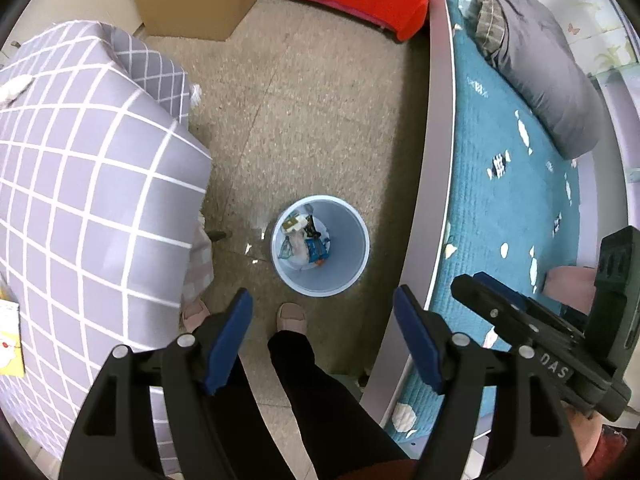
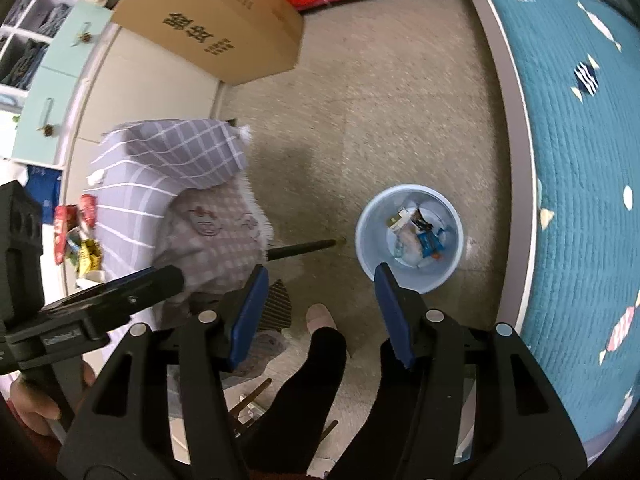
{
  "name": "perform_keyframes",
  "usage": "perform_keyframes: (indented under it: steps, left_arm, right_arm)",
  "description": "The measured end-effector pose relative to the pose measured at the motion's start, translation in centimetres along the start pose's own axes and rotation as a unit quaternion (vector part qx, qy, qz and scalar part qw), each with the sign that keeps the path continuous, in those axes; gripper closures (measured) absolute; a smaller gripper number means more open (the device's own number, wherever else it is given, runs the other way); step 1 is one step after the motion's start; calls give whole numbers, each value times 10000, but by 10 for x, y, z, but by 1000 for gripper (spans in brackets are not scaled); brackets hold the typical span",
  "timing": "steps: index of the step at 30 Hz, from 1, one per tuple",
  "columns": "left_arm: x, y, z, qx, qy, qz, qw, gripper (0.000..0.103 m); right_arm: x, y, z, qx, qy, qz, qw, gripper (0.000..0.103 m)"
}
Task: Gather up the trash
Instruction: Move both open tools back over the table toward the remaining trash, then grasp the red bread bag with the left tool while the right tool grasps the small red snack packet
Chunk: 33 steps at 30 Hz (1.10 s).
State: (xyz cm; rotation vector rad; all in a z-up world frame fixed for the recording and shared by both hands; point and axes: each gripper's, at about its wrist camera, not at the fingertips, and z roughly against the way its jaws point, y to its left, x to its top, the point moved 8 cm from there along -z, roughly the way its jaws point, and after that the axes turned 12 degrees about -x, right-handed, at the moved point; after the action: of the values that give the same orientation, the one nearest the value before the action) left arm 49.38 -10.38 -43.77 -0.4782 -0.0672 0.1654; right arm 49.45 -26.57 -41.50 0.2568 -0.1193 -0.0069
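Both tools hanging empty above the bin of collected trash

Left wrist view: the left tool point(image 1: 322, 336) is gaping wide with nothing between its blue pads, over the round pale-blue plastic bin point(image 1: 320, 245) standing on the speckled floor point(image 1: 304, 120) beside the teal quilted bed point(image 1: 508, 184), crumpled wrappers point(image 1: 306, 244) lying inside. Right wrist view: the right tool point(image 2: 318, 316) is standing apart, gripping nothing, the bin point(image 2: 409, 238) just beyond its right pad.

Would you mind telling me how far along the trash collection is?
Done: several wrappers lie in the blue bin. In hand: nothing; left gripper and right gripper are both empty, jaws apart. Left: snack packets on the checked tablecloth.
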Motion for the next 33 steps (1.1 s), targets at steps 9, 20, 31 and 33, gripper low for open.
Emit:
perform_keyframes:
  steps: [9,20,31,33]
  left_arm:
    - [-7,12,68,-12,-715,128,9974,31]
    - [5,106,188,494,-1675,296,9842,30]
    - [31,235,267,1622,-1927,154,9676,22]
    - [42,253,269,1841,-1875,98,9648,22]
  right_arm:
    - [6,63,38,304,-303,594,9973,46]
    - [7,186,53,666,-570,1111,9899,44]
    - [11,308,27,859,-656,976,9893,40]
    - [17,322,19,849,-685,889,9900,40]
